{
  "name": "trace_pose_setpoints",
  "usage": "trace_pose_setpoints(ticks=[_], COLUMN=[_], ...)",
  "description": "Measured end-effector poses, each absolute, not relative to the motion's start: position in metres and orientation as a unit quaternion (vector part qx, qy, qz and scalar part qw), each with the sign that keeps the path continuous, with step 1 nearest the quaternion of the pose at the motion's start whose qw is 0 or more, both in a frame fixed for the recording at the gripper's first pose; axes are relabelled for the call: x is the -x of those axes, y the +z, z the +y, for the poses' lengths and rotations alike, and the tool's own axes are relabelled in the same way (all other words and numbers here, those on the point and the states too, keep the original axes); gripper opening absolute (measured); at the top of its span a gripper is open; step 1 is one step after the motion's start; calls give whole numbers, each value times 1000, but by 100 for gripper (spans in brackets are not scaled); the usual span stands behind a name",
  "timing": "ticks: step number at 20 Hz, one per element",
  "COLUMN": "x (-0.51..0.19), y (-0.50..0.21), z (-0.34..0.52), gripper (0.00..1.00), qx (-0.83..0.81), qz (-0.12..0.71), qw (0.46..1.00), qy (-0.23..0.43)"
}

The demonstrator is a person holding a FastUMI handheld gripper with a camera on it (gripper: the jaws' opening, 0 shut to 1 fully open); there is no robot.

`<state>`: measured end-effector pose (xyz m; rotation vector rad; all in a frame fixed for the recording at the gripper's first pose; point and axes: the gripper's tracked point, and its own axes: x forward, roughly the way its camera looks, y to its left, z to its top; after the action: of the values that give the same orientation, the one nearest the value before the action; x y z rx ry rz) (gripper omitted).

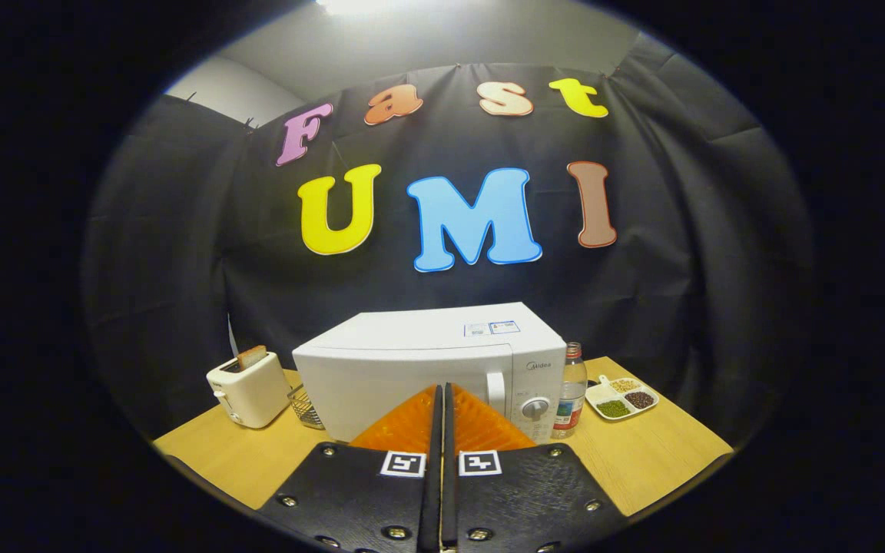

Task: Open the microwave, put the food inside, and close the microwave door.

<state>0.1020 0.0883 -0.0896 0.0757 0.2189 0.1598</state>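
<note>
A white microwave [404, 369] stands on the wooden table [642, 461], its door closed, with a vertical handle [495, 389] and a round dial [535, 408] on its right side. My gripper [442, 395] sits in front of the microwave's door, a little short of it. Its two orange fingers [408, 426] are pressed together with nothing between them. A white divided dish [621, 398] holding green, dark and pale grains lies to the right of the microwave.
A cream toaster [249, 388] with a bread slice in it stands left of the microwave. A wire basket [306, 407] sits between the two. A bottle [570, 392] stands between the microwave and the dish.
</note>
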Motion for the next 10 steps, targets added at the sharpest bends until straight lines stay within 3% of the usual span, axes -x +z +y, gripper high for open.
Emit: trace_pose_setpoints(ticks=[2, 5, 6, 9, 10], x=[-84, -61, -51, -37, -34], y=[-82, -72, -70, -62, -61], z=[87, 86, 88, 81, 83], gripper=[2, 14, 26, 96, 98], qx=[-38, -36, -36, -23, -22], qz=[103, 94, 90, 72, 68], qw=[990, 991, 991, 995, 995], qy=[84, 84, 89, 72, 69])
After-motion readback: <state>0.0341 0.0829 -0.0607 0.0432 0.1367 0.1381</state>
